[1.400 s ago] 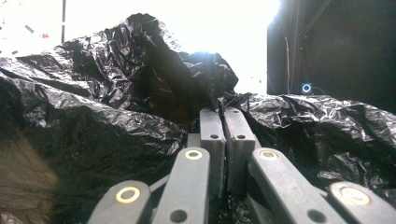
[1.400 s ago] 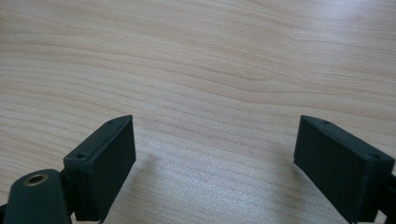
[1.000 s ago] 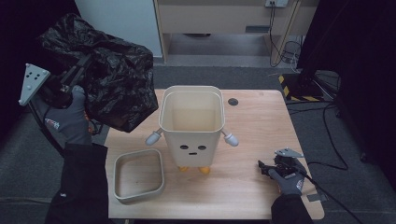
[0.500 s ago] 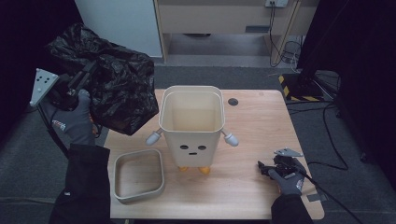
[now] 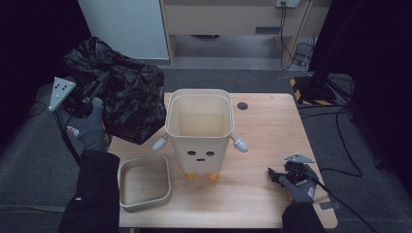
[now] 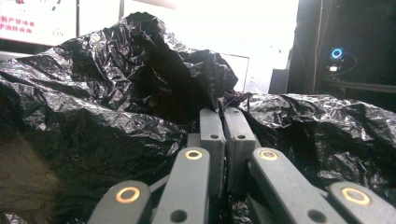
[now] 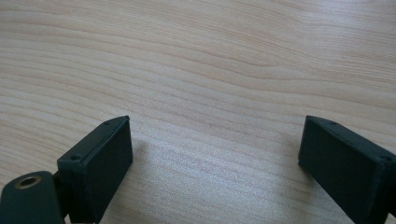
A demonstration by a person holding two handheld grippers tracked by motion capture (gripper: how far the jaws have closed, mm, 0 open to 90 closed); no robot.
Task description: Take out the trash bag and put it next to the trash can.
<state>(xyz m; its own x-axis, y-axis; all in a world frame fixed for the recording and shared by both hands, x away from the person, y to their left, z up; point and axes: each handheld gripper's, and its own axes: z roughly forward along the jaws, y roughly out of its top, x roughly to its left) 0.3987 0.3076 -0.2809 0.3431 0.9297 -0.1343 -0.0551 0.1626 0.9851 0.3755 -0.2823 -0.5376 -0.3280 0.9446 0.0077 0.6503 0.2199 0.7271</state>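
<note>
A crumpled black plastic bag hangs over the table's left edge, close beside a cream bin with a face, stubby arms and orange feet. My left gripper is shut on a fold of the bag; in the left gripper view its jaws stand pressed together with the bag bunched around the tips. The bin stands upright and open in the middle of the wooden table. At the front right my right gripper rests low over the bare wood, jaws wide open with nothing between them.
A grey-beige square rim lies flat at the table's front left, in front of the bin. A small black round cap sits near the far edge. Cables trail on the floor to the right, and a cabinet stands behind.
My left hand has come down and to the right with the bag, which now hangs lower and closer to the bin. The right gripper has stayed put.
</note>
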